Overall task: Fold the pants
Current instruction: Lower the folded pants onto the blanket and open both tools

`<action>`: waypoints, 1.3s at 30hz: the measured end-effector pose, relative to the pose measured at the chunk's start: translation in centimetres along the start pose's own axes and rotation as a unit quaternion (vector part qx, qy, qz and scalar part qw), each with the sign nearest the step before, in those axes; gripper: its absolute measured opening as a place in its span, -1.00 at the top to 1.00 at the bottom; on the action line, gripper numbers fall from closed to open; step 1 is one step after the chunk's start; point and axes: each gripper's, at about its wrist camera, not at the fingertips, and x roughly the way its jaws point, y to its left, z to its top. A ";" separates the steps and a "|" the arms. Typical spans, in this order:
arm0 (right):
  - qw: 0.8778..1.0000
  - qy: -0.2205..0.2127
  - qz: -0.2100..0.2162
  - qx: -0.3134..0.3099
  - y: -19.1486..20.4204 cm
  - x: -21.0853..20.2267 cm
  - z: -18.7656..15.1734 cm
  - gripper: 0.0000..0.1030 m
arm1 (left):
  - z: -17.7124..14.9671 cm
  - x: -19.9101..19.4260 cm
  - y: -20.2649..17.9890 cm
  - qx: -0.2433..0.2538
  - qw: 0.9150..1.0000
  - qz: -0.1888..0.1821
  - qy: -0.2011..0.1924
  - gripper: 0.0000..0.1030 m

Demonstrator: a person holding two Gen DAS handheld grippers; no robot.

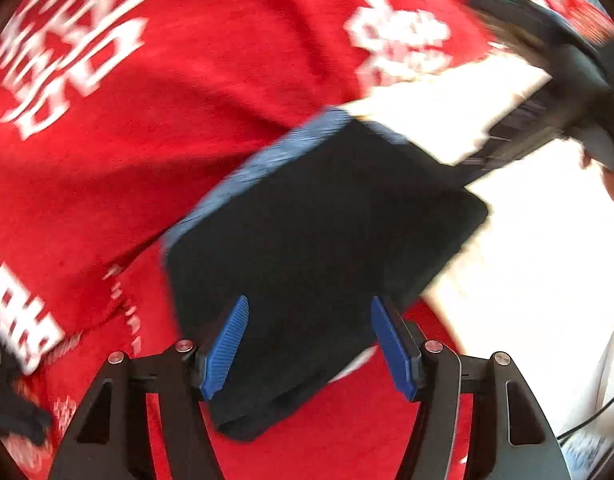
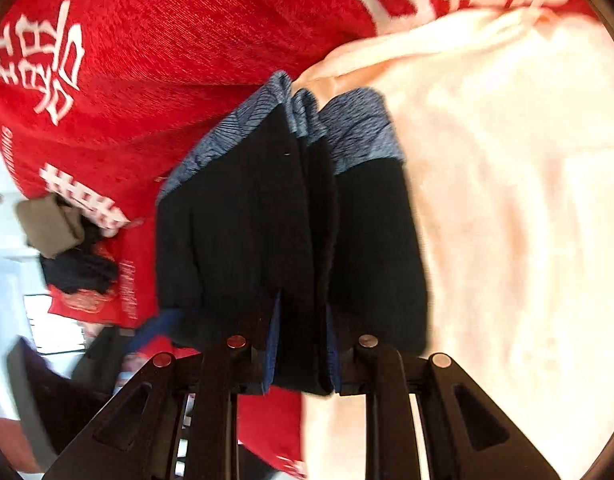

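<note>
Pants, black with a grey-blue waistband, hang bunched in folds from the right gripper, whose blue pads pinch the dark cloth between them. They hang over a red cloth with white characters and a pale peach fabric. In the left wrist view, the left gripper stands spread, pads clear of the folded pants below.

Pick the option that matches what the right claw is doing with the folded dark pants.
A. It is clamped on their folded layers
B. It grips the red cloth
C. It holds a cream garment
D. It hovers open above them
A: in the right wrist view the right claw has its blue pads pressed on the bunched layers of the dark pants.
</note>
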 end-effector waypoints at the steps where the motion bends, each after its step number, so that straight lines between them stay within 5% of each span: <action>1: 1.000 -0.003 -0.021 -0.009 -0.2 -0.6 -0.2 0.54 | -0.1 0.4 1.5 -0.029 0.999 0.005 0.014 -0.47; 5: 0.996 -0.026 -0.082 -0.011 0.3 -2.8 -0.8 0.54 | -1.1 2.9 5.6 -0.122 0.990 0.033 0.056 -0.57; 10: 0.995 -0.083 -0.044 -0.026 3.4 -4.9 -2.7 0.54 | -2.5 5.4 6.5 -0.154 0.983 0.036 0.090 -0.58; 16: 0.994 -0.036 -0.100 -0.031 3.9 1.4 -3.3 0.55 | -2.0 5.1 6.1 -0.140 0.983 0.033 0.115 -0.58; 19: 0.996 -0.067 -0.060 0.014 2.6 0.5 -3.9 0.55 | -1.6 5.2 5.9 -0.128 0.983 0.038 0.126 -0.58; 26: 0.995 -0.075 -0.041 0.053 1.3 -1.0 -5.8 0.53 | -1.4 4.4 5.7 -0.124 0.981 0.047 0.145 -0.58; 30: 0.994 -0.073 -0.037 0.069 0.6 -1.6 -7.1 0.03 | -1.8 3.8 5.6 -0.134 0.978 0.043 0.157 -0.58; 35: 0.994 -0.063 -0.029 0.080 -0.3 -2.5 -8.9 -0.01 | -2.8 2.5 5.4 -0.147 0.976 0.032 0.157 -0.58; 37: 0.994 -0.056 -0.031 0.086 -0.6 -2.5 -9.4 -0.20 | -3.3 2.3 5.6 -0.158 0.974 0.023 0.161 -0.58; 39: 0.994 -0.049 -0.028 0.090 -0.8 -2.6 -9.9 -0.21 | -3.6 2.1 5.8 -0.170 0.971 0.018 0.168 -0.95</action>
